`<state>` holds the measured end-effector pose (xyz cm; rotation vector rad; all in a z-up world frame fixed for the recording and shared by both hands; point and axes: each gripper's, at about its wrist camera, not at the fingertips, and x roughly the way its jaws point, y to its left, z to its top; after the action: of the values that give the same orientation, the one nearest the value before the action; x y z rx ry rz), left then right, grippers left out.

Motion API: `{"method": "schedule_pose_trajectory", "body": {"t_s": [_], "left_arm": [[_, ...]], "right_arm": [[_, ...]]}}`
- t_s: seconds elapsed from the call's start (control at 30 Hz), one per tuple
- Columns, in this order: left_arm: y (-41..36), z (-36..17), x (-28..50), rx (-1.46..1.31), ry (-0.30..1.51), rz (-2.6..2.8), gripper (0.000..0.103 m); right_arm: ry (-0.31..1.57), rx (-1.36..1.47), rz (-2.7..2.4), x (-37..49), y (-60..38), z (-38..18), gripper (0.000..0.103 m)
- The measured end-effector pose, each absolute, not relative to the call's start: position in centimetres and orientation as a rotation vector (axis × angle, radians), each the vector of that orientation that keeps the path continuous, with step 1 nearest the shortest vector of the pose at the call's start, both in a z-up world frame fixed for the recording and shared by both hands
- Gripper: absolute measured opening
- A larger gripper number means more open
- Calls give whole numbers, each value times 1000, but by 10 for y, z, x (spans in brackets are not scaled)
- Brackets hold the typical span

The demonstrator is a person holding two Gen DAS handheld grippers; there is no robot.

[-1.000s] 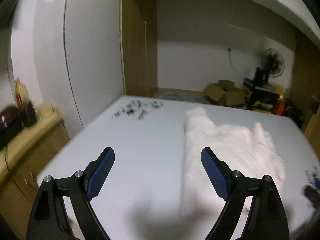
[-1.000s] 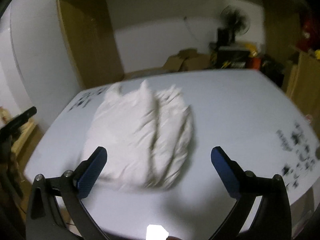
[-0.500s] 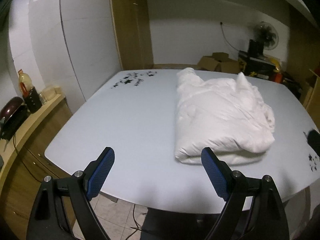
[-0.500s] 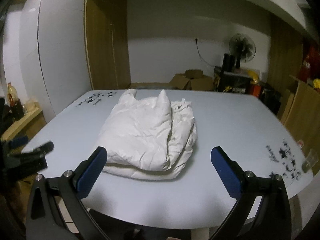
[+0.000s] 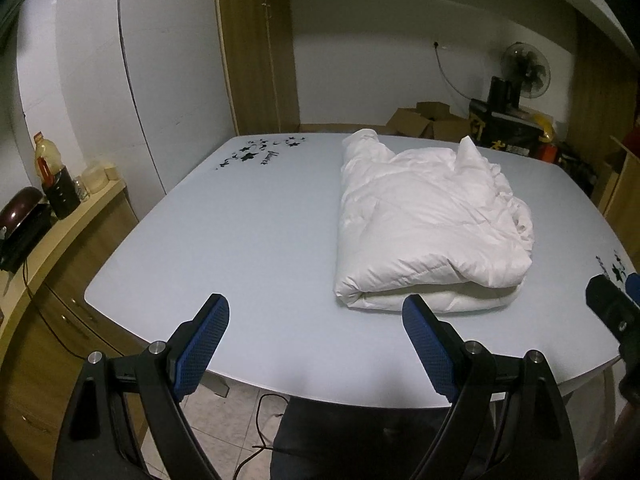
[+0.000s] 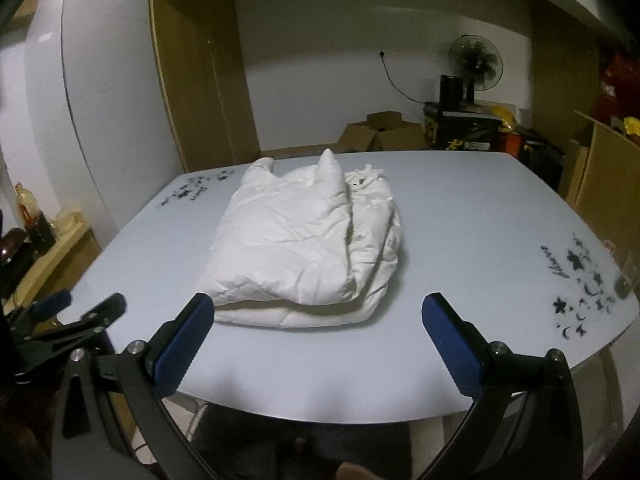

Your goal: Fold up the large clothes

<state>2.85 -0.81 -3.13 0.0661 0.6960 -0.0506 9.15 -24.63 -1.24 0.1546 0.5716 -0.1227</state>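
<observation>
A white padded jacket (image 5: 424, 224) lies folded in a thick bundle on the pale blue-grey table (image 5: 248, 240); it also shows in the right wrist view (image 6: 308, 248). My left gripper (image 5: 316, 320) is open and empty, held back over the table's near edge, left of the bundle's near end. My right gripper (image 6: 318, 316) is open and empty, above the near edge, in front of the bundle. Neither touches the jacket. The right gripper's tip shows at the right edge of the left wrist view (image 5: 612, 308), and the left gripper shows at the left in the right wrist view (image 6: 68, 324).
A wooden side counter (image 5: 60, 232) with a bottle (image 5: 54, 180) and a dark pot (image 5: 20, 208) stands left of the table. Cardboard boxes (image 6: 380, 132), a fan (image 6: 476, 64) and clutter stand beyond the far edge. Black star prints (image 6: 576, 288) mark the table corners.
Both grippers have pulled back and up from the jacket toward the table's near edge. The jacket lies still in its folded bundle.
</observation>
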Motion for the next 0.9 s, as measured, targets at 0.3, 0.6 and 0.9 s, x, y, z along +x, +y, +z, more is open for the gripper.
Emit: {"method": "schedule_pose_trajectory", "body": {"t_s": [0.3,0.6,0.9], "left_arm": [[-7,-31,26,51,699,-64,89],[-8,-32,24,51,698,-63,89],[-9,-33,24,51,701,-66,89]], "right_arm": [[553,93,-77,90,-225,-13,103],[554,89,-41,92,-221,-16,103],[558,85,-37,93,-218,-18,103]]}}
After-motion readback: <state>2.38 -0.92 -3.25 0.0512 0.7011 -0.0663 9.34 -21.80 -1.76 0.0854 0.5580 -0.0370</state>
